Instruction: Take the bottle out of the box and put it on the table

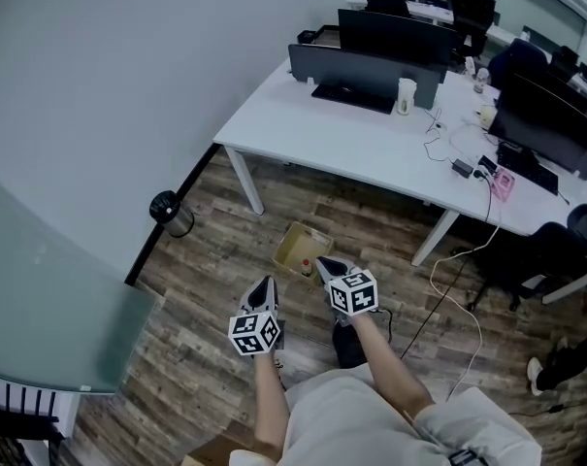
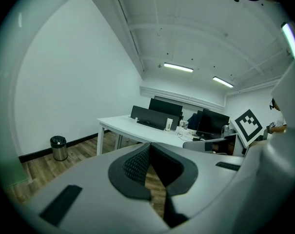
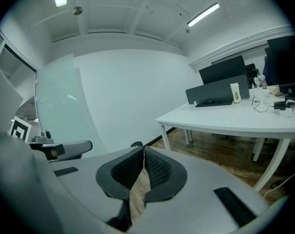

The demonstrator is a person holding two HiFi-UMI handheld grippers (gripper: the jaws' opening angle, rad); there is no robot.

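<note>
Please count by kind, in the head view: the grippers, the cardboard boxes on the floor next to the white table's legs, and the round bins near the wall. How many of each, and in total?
Grippers: 2, the left gripper and the right gripper
Cardboard box: 1
Bin: 1
Total: 4

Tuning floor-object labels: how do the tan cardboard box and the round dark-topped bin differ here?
Shape: the tan cardboard box is rectangular and open-topped; the round dark-topped bin is a silvery cylinder.
Place: the box lies before the white table, just ahead of the right gripper's tongs; the bin stands by the wall.
Shared: both rest on the wood-plank floor.
</note>
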